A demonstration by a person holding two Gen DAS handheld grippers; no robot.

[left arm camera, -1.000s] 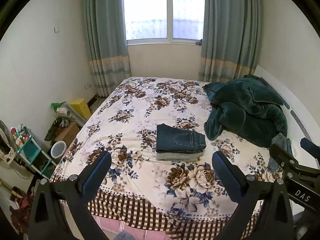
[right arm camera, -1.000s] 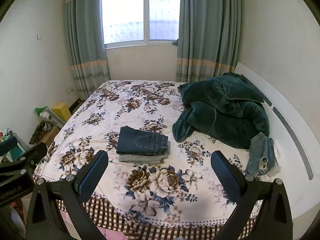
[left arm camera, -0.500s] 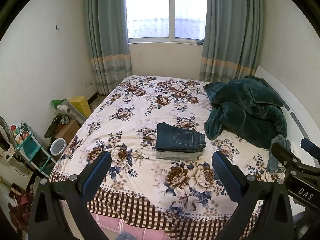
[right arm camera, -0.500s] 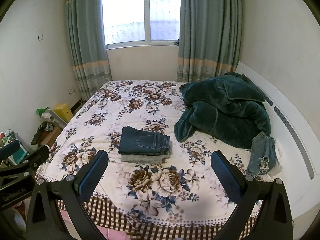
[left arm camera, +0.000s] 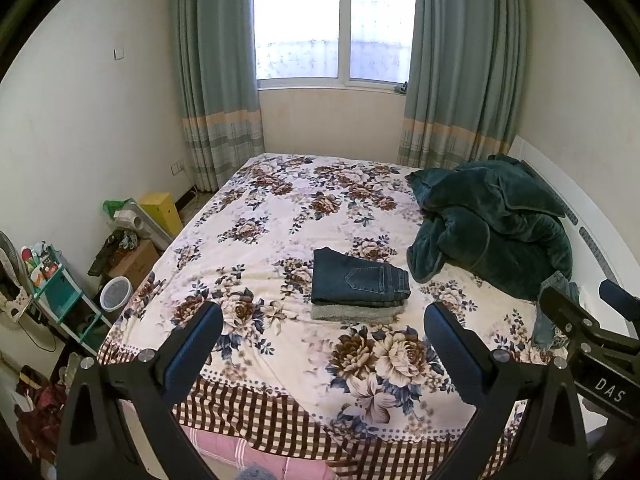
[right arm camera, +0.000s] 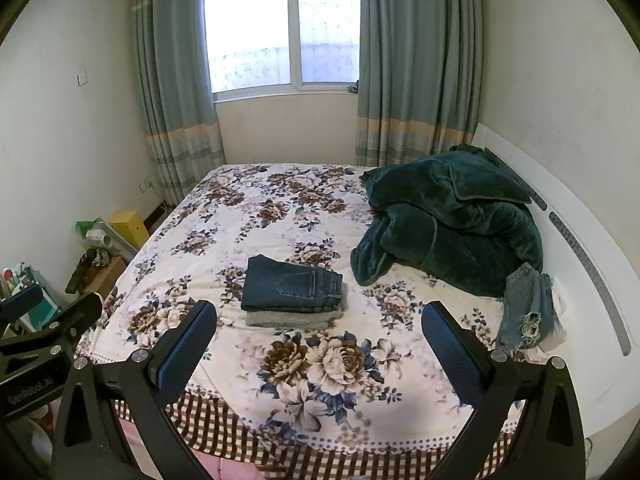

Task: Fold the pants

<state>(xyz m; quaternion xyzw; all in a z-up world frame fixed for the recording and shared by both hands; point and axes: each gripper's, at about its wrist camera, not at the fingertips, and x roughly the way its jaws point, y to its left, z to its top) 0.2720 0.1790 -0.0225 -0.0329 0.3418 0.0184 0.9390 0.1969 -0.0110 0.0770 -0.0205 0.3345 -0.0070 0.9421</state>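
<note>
Folded dark blue jeans [left arm camera: 358, 278] [right arm camera: 292, 285] lie on a folded grey garment [left arm camera: 356, 314] [right arm camera: 292, 318] in the middle of the floral bed [left arm camera: 280, 216] [right arm camera: 256, 216]. A pale, ripped pair of jeans [right arm camera: 526, 308] [left arm camera: 554, 308] lies crumpled at the bed's right edge. My left gripper [left arm camera: 322, 334] is open and empty, held back above the foot of the bed. My right gripper [right arm camera: 318, 330] is likewise open and empty, beside the left one. Each gripper's body shows at the edge of the other's view.
A dark green plush blanket [left arm camera: 492, 220] [right arm camera: 452, 216] is heaped at the right of the bed by the white headboard [right arm camera: 580, 248]. Boxes, a yellow bin [left arm camera: 160, 210], a teal shelf [left arm camera: 60, 292] and a white bucket [left arm camera: 116, 294] crowd the floor at left. Curtains flank the window [left arm camera: 332, 24].
Both grippers have drifted slightly back and up from the bed, so the room looks a little farther away. The clothes have not moved. Both stay open.
</note>
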